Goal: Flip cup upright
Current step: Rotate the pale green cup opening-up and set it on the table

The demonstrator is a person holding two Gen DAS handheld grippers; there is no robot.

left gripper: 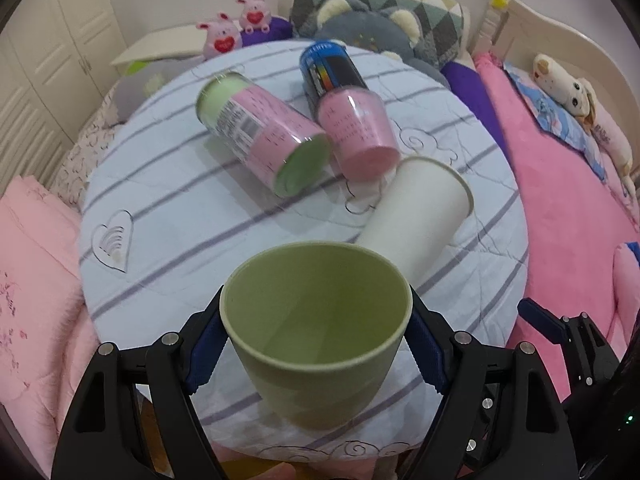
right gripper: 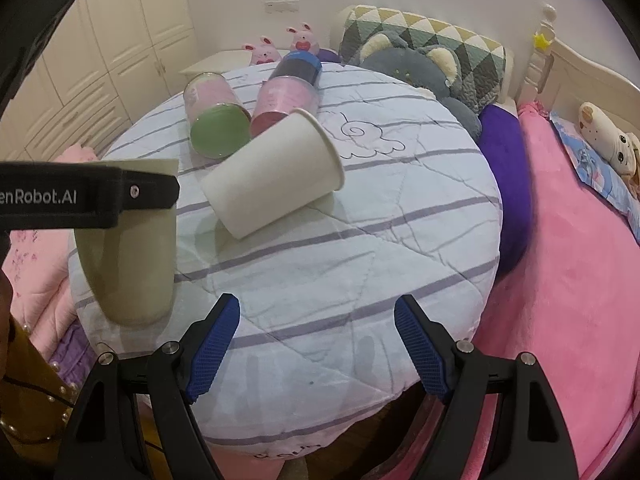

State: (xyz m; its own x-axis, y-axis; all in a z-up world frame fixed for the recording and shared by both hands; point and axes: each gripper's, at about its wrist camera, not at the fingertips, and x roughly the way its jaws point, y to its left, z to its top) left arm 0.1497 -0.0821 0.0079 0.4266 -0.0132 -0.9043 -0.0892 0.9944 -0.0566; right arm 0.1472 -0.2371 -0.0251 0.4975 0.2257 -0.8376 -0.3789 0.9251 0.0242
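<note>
My left gripper (left gripper: 316, 336) is shut on a pale green cup (left gripper: 316, 328), pads on its two sides near the rim, mouth up. The cup stands upright at the near edge of the round table; whether its base touches the cloth I cannot tell. In the right wrist view the green cup (right gripper: 132, 256) is at the left with the left gripper's finger across it. A white paper cup (left gripper: 420, 212) lies on its side mid-table; it also shows in the right wrist view (right gripper: 276, 176). My right gripper (right gripper: 316, 344) is open and empty over the table's near edge.
A pink-and-green canister (left gripper: 264, 136) and a blue-and-pink canister (left gripper: 344, 108) lie on their sides at the back of the striped tablecloth (left gripper: 168, 216). Plush toys and pillows (left gripper: 372, 20) sit behind. A pink bed (left gripper: 568, 200) is at the right, pink bedding at the left.
</note>
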